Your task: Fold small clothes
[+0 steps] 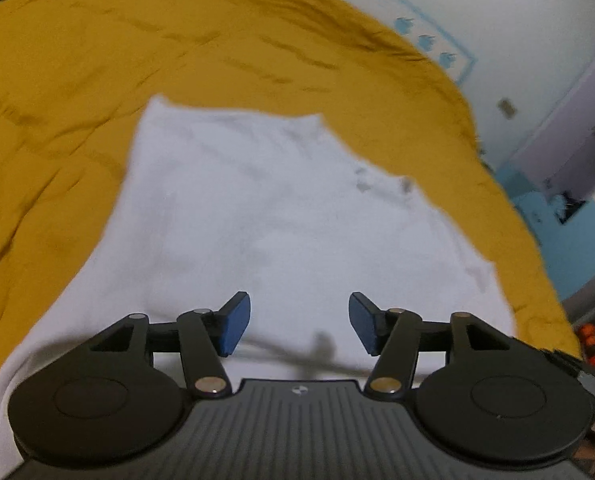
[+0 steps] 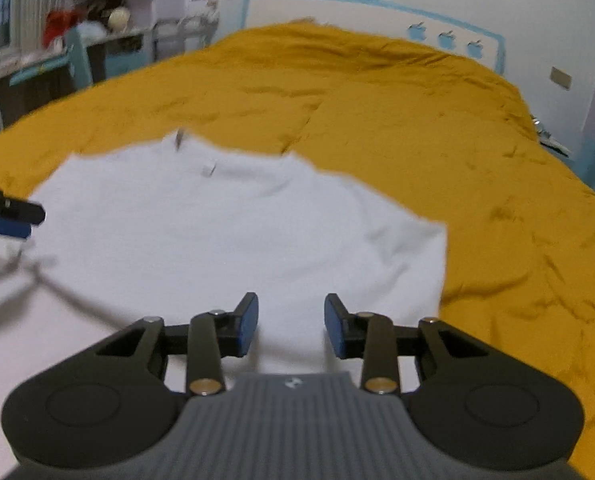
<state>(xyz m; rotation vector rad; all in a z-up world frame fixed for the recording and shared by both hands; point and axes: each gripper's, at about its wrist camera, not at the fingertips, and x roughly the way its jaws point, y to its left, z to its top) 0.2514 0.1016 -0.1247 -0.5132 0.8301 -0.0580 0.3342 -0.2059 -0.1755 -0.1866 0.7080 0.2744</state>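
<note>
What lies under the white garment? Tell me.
The white garment lies spread on a mustard-yellow bedcover, which shows all around its far edges. Whatever is directly beneath the cloth is covered.

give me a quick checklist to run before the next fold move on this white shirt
1. Left gripper empty, jaws apart: ok.
2. Right gripper empty, jaws apart: ok.
3. White shirt lying spread on the yellow bedcover: ok, mostly flat with light wrinkles.
4. Both grippers over the shirt's near part: ok; the left gripper shows at the left edge of the right wrist view.
5. Near hem visible for a grasp: cannot tell, the gripper bodies hide it.
6. Nothing lying on the shirt: ok, only small grey marks near the collar.
</note>
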